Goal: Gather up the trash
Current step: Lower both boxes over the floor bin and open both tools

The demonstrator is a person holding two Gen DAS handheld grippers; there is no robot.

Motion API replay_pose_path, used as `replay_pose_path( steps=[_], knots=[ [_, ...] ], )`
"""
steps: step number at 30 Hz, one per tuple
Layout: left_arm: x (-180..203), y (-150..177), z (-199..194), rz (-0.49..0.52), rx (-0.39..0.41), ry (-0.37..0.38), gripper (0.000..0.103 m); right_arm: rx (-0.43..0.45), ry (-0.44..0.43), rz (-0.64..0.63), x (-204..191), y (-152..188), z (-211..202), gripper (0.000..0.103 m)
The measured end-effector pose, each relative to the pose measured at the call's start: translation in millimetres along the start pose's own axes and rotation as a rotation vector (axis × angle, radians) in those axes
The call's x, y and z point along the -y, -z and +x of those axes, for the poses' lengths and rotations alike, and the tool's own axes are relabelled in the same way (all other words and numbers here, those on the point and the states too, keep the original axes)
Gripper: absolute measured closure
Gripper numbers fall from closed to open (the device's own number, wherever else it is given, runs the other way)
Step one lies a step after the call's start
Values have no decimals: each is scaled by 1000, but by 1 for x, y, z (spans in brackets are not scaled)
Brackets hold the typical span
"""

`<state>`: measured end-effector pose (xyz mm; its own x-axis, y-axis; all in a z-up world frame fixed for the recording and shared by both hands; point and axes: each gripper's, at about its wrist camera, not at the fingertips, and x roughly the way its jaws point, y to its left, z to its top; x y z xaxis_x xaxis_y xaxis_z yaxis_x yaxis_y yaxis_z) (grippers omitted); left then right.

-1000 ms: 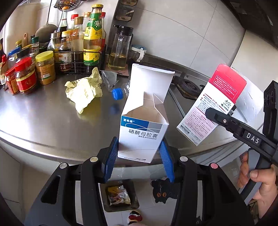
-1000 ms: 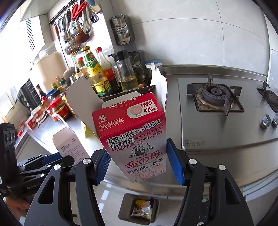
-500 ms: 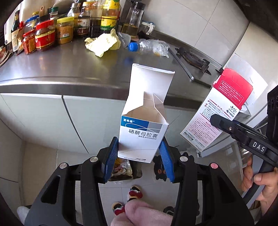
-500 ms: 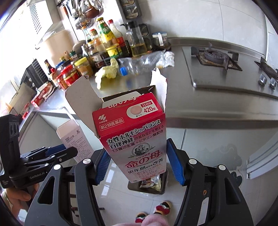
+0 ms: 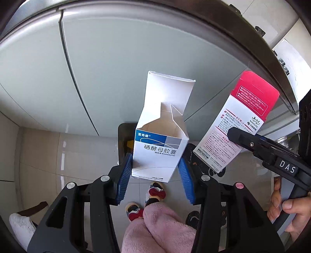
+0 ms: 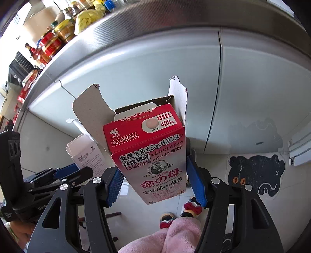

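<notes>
My left gripper (image 5: 155, 175) is shut on an open white and blue medicine box (image 5: 159, 148), held upright below the counter edge. A dark trash bin (image 5: 124, 140) on the floor shows just behind the box, mostly hidden by it. My right gripper (image 6: 155, 184) is shut on an open red and white medicine box (image 6: 153, 155), flaps up. In the left wrist view the red box (image 5: 233, 132) and right gripper (image 5: 272, 155) sit to the right. In the right wrist view the white box (image 6: 85, 155) and left gripper (image 6: 58, 179) sit to the left.
Pale cabinet doors (image 5: 97, 68) fill the background under the steel counter edge (image 6: 136, 23). Jars and crumpled yellow paper (image 6: 87, 17) stand on the counter. A black cat floor mat (image 6: 256, 175) lies at right. My feet in slippers (image 5: 153, 194) and pink trousers are below.
Both grippers have dropped from counter height to below the counter edge and tilted toward the floor, each still holding its box. The counter top has left the left wrist view.
</notes>
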<state>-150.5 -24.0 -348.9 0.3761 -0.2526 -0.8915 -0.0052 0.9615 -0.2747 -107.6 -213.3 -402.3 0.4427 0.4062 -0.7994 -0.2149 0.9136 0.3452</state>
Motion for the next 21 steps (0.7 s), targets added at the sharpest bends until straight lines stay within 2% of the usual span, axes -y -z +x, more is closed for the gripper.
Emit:
replay_pose_path(
  steps=[9,18,21],
  knots=[
    [-17,4,80,6,-79,-19,58,-96,-3,74,19,1,81,40],
    [-26,0,128,-18,-134,-22,58,-133,-1,91,24,-13,128,39],
    [-30,-3,138,-34,-177,-16,54,-164,-15,115,26,-17,139,34]
  ],
)
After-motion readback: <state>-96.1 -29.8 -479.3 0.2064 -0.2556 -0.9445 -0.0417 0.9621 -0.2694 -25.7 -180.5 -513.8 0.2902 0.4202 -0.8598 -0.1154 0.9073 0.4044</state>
